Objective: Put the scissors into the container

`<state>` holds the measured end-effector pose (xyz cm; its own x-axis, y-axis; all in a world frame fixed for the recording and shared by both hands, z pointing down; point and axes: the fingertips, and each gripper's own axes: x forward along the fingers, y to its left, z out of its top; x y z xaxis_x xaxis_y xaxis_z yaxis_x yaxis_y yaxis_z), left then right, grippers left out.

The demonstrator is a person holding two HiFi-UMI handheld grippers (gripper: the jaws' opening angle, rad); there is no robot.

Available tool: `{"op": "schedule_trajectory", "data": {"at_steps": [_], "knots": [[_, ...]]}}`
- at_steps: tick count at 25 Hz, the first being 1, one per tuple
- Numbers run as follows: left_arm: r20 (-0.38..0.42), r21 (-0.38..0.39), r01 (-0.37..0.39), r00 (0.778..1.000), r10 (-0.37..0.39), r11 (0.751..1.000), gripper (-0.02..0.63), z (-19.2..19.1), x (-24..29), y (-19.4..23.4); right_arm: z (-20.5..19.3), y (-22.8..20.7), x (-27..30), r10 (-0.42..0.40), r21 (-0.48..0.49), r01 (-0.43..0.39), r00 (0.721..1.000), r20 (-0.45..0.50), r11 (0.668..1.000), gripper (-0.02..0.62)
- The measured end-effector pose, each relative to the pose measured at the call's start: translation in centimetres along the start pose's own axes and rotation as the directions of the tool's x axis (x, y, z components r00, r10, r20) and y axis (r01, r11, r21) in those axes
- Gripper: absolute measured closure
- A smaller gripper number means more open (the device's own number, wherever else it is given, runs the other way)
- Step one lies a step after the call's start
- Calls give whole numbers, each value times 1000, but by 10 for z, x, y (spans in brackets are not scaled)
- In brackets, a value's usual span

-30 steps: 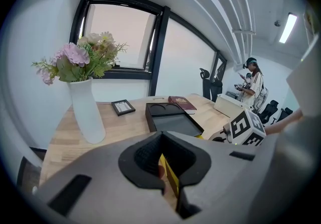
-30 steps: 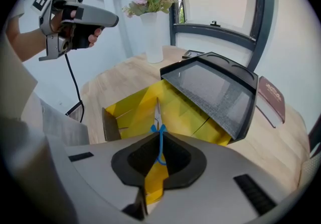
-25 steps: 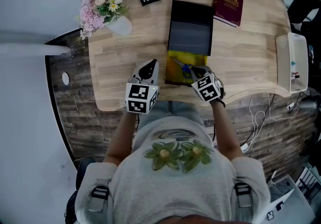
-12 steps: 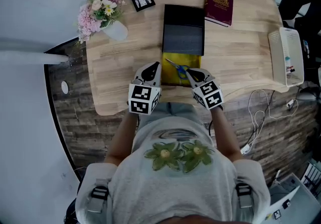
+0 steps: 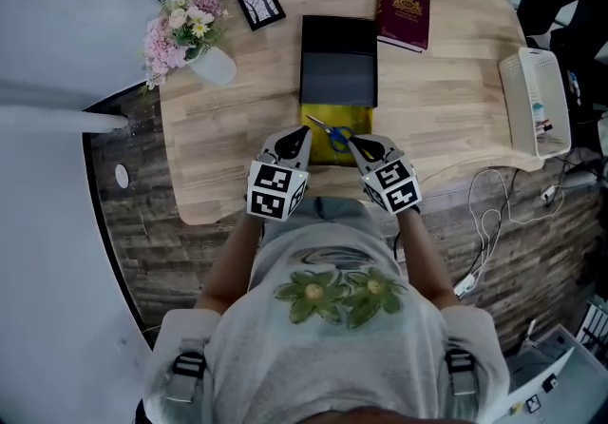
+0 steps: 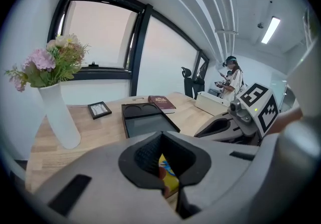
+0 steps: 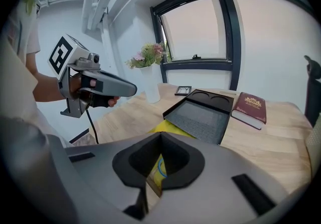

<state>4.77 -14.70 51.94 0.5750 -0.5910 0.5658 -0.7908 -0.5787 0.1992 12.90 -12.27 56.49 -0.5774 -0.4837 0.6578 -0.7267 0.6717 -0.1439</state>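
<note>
Your left gripper (image 5: 302, 133) and right gripper (image 5: 353, 144), two in all, both have their jaws closed on nothing. Between them, one pair of scissors (image 5: 334, 134) lies on one yellow pad (image 5: 361, 118), beside the single black container (image 5: 338, 73).

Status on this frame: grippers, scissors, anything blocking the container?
Left gripper shut, empty. Right gripper shut, empty, tips near the scissors. Scissors lying on yellow pad, outside the black container. Nothing between them.

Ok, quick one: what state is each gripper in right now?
Left gripper: closed, holding nothing.
Right gripper: closed, holding nothing; the scissors lie ungripped on the table.
</note>
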Motion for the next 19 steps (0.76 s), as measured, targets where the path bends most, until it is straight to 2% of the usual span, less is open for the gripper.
{"op": "schedule_trajectory", "data": {"at_steps": [19], "knots": [[-4, 8, 5, 1000, -5, 1000, 612, 0, 5, -8, -2, -3, -8, -15, -9, 15, 1000, 1, 1000, 591]]}}
